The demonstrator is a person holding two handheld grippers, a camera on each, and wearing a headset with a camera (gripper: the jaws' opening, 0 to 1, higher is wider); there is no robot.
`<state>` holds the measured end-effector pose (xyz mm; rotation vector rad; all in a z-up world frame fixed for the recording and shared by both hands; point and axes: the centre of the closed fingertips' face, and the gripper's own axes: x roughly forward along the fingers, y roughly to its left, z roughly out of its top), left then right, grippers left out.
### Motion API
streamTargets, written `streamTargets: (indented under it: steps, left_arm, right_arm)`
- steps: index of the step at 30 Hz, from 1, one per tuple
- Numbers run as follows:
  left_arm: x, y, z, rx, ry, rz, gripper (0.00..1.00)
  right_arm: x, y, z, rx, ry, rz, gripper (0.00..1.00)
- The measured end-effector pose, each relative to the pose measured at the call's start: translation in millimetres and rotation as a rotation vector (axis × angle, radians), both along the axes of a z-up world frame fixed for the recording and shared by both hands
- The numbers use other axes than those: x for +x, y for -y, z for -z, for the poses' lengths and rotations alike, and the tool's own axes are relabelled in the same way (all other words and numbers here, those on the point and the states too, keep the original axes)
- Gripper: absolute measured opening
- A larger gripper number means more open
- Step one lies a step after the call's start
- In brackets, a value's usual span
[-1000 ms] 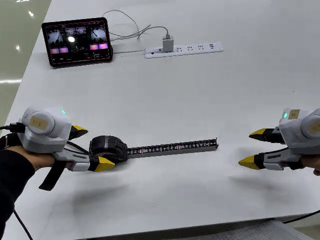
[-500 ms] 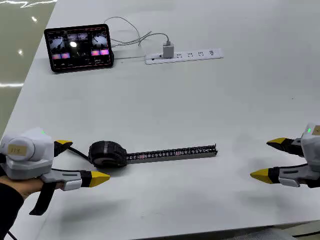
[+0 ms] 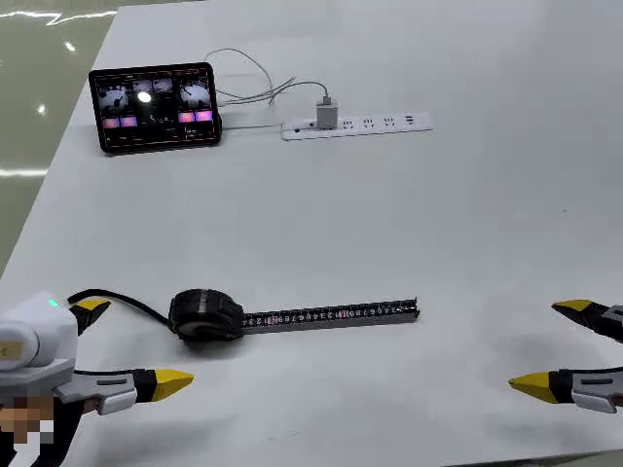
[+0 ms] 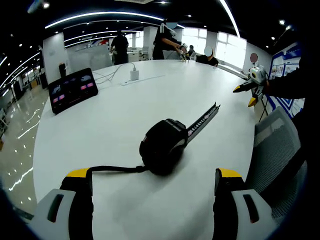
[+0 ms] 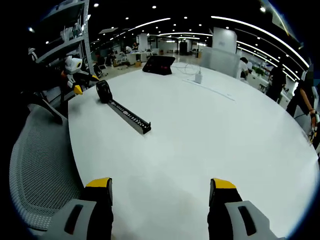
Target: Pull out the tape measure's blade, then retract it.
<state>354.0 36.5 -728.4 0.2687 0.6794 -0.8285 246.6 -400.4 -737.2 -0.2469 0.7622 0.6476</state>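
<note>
The blade is seen drawn out of the tape measure, retraction apparently left undone, while the left gripper and right gripper are held wide open, nothing grasped

The left gripper is white and grey with yellow tips, and the right gripper has the same yellow tips. Just ahead of the left one, the tape measure is black. Its blade is dark with pale numerals and red marks. The table is white.
</note>
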Motion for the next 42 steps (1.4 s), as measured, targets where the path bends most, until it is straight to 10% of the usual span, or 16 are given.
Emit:
streamTargets:
  steps: [9,42]
  left_arm:
    - [-10.6,3.9,-3.5,0.004,0.018,0.016,0.99]
    - [-16.9,-3.2,-2.0,0.009,0.023,-0.031,0.99]
  right_arm:
    - [1.9,10.5,-5.0,0.006,0.037,0.013,0.99]
    - [-12.6,23.8,-9.6,-0.014,0.036,0.028,0.99]
